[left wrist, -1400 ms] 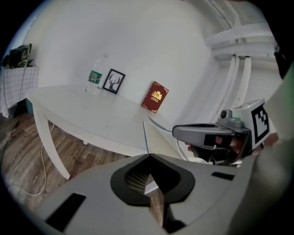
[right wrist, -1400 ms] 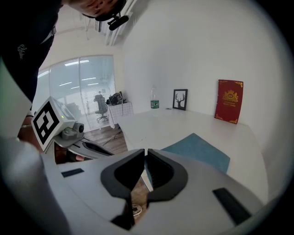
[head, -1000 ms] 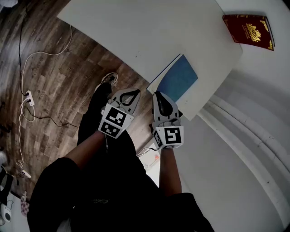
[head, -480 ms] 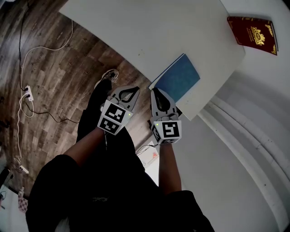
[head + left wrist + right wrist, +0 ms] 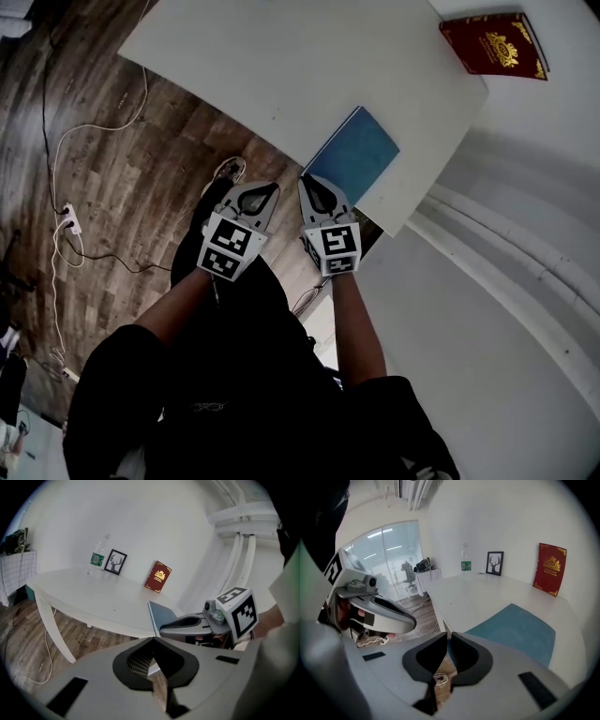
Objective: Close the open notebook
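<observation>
**Both claws are drawing back while the notebook is lying closed**

The blue notebook (image 5: 354, 157) is lying flat on the white table (image 5: 281, 66), at the table's near edge, close to the corner nearest the person. Its blue cover is facing up and no open page is showing. It is lying there just as it was a second ago, so I am judging that the closing itself is already done.

What is changing is the claws. The left claw (image 5: 265, 190) and the right claw (image 5: 312, 184) are hanging in front of the person's body, off the table's near edge and lower than the table top, over the wooden floor (image 5: 122, 178). Compared with a second ago, the right claw is sinking a little and is moving closer to the left one, so the two are now just beside each other. Neither one is touching the table or the notebook.

The left claw is holding its jaws together at the tips, with nothing between them. The right claw is keeping its jaws almost together, with only a thin slit left, and it is also gripping nothing.

At the table's far side, a red book with a gold emblem (image 5: 492, 44) is leaning against the wall. A plastic bottle (image 5: 97, 557) and a small framed deer picture (image 5: 115, 562) are standing further along that side.

This is looking like a retreat after the work. I am expecting only a check that the cover is staying down.
</observation>
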A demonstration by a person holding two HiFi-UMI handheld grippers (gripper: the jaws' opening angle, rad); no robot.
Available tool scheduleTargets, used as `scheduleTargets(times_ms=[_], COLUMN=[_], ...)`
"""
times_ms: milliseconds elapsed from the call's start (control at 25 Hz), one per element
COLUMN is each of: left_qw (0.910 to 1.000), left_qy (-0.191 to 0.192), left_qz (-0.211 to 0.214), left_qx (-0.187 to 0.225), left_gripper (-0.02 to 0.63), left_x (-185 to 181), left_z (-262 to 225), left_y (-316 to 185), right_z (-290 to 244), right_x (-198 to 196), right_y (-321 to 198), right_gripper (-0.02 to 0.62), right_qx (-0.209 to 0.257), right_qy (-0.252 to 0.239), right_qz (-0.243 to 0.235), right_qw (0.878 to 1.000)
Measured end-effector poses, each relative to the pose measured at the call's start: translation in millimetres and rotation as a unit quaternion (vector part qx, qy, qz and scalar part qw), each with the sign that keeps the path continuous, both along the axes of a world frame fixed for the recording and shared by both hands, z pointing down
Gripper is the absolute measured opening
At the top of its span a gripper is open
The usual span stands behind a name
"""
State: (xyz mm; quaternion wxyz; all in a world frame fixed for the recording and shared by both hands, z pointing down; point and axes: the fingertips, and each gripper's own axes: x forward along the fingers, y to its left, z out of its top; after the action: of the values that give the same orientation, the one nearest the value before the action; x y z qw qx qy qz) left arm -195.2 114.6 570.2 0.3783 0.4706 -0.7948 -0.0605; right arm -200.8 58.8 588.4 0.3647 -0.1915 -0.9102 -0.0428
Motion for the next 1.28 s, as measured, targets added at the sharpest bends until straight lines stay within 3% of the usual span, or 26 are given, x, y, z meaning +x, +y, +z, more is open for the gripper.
scheduleTargets(times_ms=[160, 280, 400, 520, 600, 680, 760, 880, 1000, 1280], left_qw=[0.9999, 0.9997, 0.9993, 0.9976, 0.9965, 0.9957, 0.9957, 0.9954, 0.9932, 0.9825], left_qy=[-0.011, -0.013, -0.026, -0.056, -0.069, -0.075, -0.073, -0.068, -0.072, -0.102], left_qz=[0.005, 0.003, 0.009, 0.034, 0.042, 0.049, 0.055, 0.066, 0.091, 0.156], left_qx=[-0.012, -0.020, -0.025, -0.025, -0.024, -0.022, -0.015, -0.007, -0.004, 0.001], left_gripper=[0.003, 0.003, 0.003, 0.003, 0.003, 0.003, 0.003, 0.003, 0.003, 0.003], left_x=[3, 13, 13, 7, 12, 22, 38, 73, 105, 162], left_z=[-12, -21, -26, -37, -47, -54, -61, -69, -75, -99], left_y=[11, 10, 8, 7, 4, 1, -4, -12, -24, -40], right_z=[4, 3, 6, -7, -26, -46, -66, -98, -121, -145], right_x=[1, 12, 22, 27, 39, 52, 67, 95, 124, 187], right_y=[10, 16, 17, 23, 16, -3, -25, -47, -57, -57], right_gripper=[0.054, 0.147, 0.160, 0.158, 0.113, 0.055, 0.038, 0.031, 0.028, 0.026], right_qx=[0.001, 0.004, 0.023, -0.020, -0.064, -0.097, -0.117, -0.118, -0.088, -0.078], right_qy=[0.029, 0.049, 0.055, 0.024, -0.004, -0.046, -0.090, -0.137, -0.175, -0.213], right_qz=[-0.022, -0.039, -0.034, 0.005, 0.053, 0.119, 0.179, 0.228, 0.251, 0.309], right_qw=[0.999, 0.998, 0.998, 1.000, 0.997, 0.987, 0.973, 0.957, 0.948, 0.924])
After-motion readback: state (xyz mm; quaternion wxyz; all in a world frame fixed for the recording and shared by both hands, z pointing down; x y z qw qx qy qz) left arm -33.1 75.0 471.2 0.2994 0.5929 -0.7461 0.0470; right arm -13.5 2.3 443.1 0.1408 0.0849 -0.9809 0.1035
